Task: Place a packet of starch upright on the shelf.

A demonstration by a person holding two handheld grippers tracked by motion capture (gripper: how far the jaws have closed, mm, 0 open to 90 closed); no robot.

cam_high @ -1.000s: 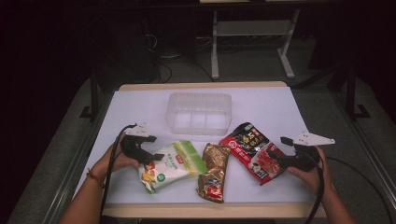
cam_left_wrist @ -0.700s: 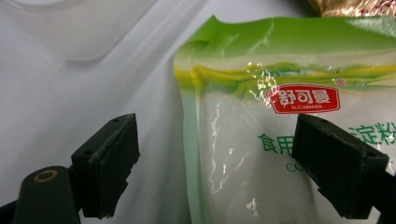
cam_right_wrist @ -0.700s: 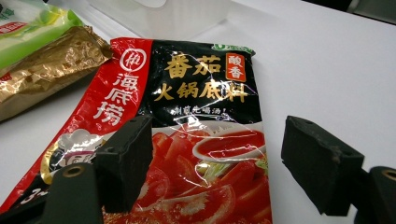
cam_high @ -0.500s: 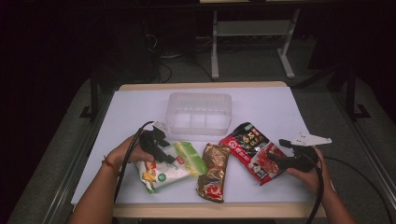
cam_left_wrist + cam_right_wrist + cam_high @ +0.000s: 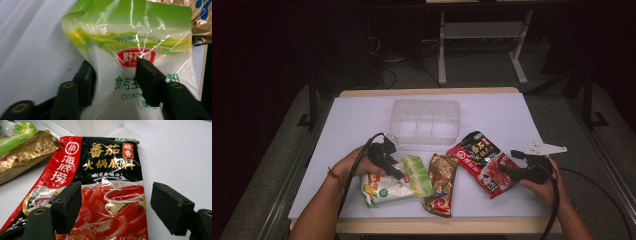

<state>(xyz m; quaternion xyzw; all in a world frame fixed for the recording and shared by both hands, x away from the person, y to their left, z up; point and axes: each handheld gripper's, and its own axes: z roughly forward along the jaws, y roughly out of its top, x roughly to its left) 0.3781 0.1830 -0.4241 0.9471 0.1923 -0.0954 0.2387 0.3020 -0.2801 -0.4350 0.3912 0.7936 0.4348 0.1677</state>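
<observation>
Closing on the green-and-white starch pouch, left gripper has moved onto it, jaws just narrowing, pads pinching its edge; pouch lies at table's front-left. Right gripper: spread over red sauce packet, unheld. Lift appears next.

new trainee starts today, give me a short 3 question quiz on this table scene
1. True or false: the left gripper has its jaws around the green and white pouch.
2. Which packet lies under the right gripper? A) the gold packet B) the red and black packet C) a blue box
3. What stands at the back of the table, beyond the packets?

Key:
1. True; the jaws have just been closing, with the pouch between them.
2. B
3. A clear plastic container, empty as far as the high view shows.
</observation>
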